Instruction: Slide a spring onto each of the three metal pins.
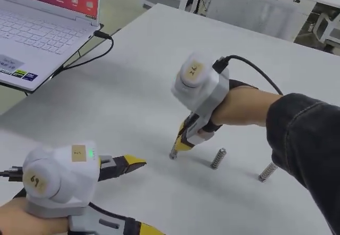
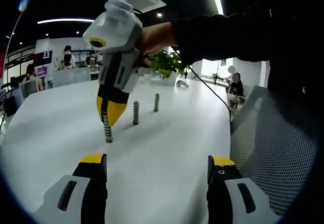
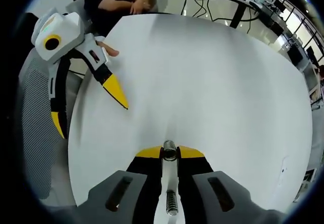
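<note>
My right gripper (image 1: 180,143) points down at the white table, shut on a small metal spring (image 1: 173,152) that stands upright with its foot on the tabletop. In the right gripper view the spring (image 3: 169,150) sits pinched between the yellow jaw tips of my right gripper (image 3: 169,154). Two more springs stand upright to its right, a nearer one (image 1: 218,158) and a farther one (image 1: 268,171); any pin inside them is hidden. My left gripper (image 1: 143,195) hovers open at the near left, holding nothing. Ahead of the left gripper (image 2: 157,165) stand the held spring (image 2: 107,131) and the other two (image 2: 135,112) (image 2: 156,102).
An open laptop (image 1: 37,27) sits at the table's far left corner with a black cable (image 1: 93,59) plugged into it. Chairs and desks stand beyond the table's far edge (image 1: 239,27). The person's dark sleeve (image 1: 308,139) hangs over the right side.
</note>
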Tool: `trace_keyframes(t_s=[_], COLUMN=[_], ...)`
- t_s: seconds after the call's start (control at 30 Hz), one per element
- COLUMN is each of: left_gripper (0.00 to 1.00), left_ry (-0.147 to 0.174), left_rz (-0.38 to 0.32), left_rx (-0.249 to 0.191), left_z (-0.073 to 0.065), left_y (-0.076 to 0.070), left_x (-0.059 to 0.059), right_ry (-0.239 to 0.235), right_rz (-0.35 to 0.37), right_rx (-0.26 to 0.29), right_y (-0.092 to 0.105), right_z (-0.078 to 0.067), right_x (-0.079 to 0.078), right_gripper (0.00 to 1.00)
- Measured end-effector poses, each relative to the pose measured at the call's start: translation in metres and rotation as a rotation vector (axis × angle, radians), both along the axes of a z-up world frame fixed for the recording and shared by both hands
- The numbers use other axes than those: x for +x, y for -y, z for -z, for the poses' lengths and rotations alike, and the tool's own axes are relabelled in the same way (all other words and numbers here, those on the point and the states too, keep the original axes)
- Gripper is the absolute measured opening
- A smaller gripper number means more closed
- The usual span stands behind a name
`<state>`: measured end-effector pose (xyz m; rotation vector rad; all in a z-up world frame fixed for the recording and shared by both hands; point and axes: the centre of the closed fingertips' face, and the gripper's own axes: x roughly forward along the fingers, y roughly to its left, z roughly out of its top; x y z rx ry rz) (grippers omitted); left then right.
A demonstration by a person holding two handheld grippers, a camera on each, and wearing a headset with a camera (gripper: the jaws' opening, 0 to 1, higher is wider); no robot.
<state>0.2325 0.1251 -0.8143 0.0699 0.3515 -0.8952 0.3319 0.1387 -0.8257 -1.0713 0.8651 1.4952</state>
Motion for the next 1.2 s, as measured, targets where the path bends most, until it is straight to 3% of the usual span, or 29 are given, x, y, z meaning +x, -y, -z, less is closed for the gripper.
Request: trace_keyframes(t_s=[0.23, 0.8, 1.2], left_gripper=[0.78, 0.77, 0.77], left_ry=[-0.001, -0.003, -0.003], left_rz=[0.002, -0.001, 0.007], left_rx=[0.0, -0.004, -0.002], left_z=[0.0, -0.001, -0.001], left_y=[0.001, 0.001, 0.005], left_x=[0.0, 0.001, 0.002], right_ry=[-0.005, -0.005, 0.009], right_rz=[0.0, -0.001, 0.034], right_rx=[-0.014, -0.007, 0.042], right_y=[0.001, 0.003, 0.01], right_z=[0.012, 0.01, -0.002], right_x=[0.001, -0.001, 0.001], right_gripper=[0.08, 0.12, 0.19])
